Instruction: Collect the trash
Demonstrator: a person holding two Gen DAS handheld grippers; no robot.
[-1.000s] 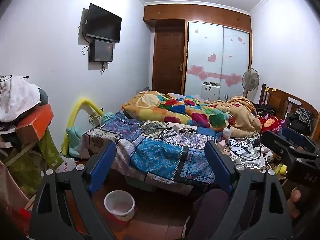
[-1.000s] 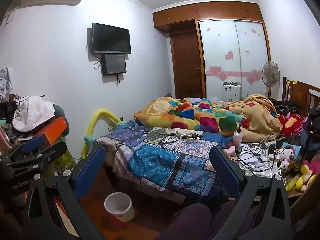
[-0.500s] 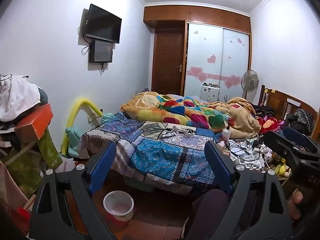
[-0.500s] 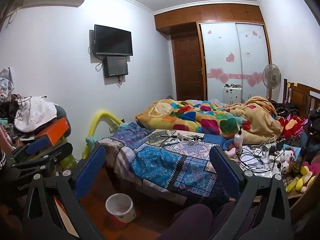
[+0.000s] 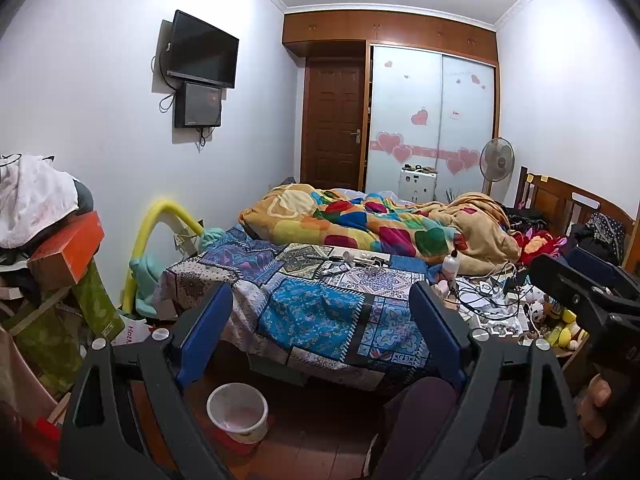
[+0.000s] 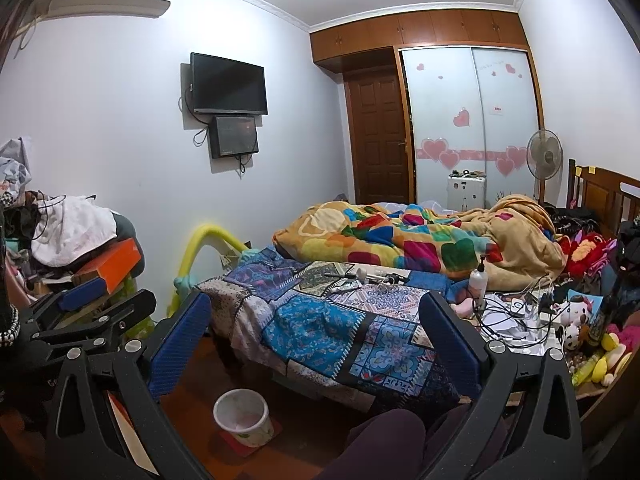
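**A:** so where's everything sitting right now? can't make sense of this bedroom.

**B:** both grippers are held up facing the bed (image 5: 320, 312). Left gripper (image 5: 320, 316) has its jaws spread wide with nothing between them, and the right gripper (image 6: 316, 332) looks the same, wide and empty. From the left camera you can see the right one poking in at the far right edge.

**A:** and the trash stuff?

**B:** there's a small white bin (image 5: 237, 412) on the floor (image 5: 320, 440), below and slightly left of the left gripper's middle, just in front of the bed's near edge. In the right view the bin (image 6: 241, 416) is down low by the left finger. Looks empty, can't swear to it.

**A:** any actual trash?

**B:** well ahead of the grippers there's small clutter on the patchwork blanket (image 6: 320, 328), and a tangle of cables (image 6: 516, 312) off to the right by a white bottle (image 6: 478, 278). Too small to tell what's rubbish.
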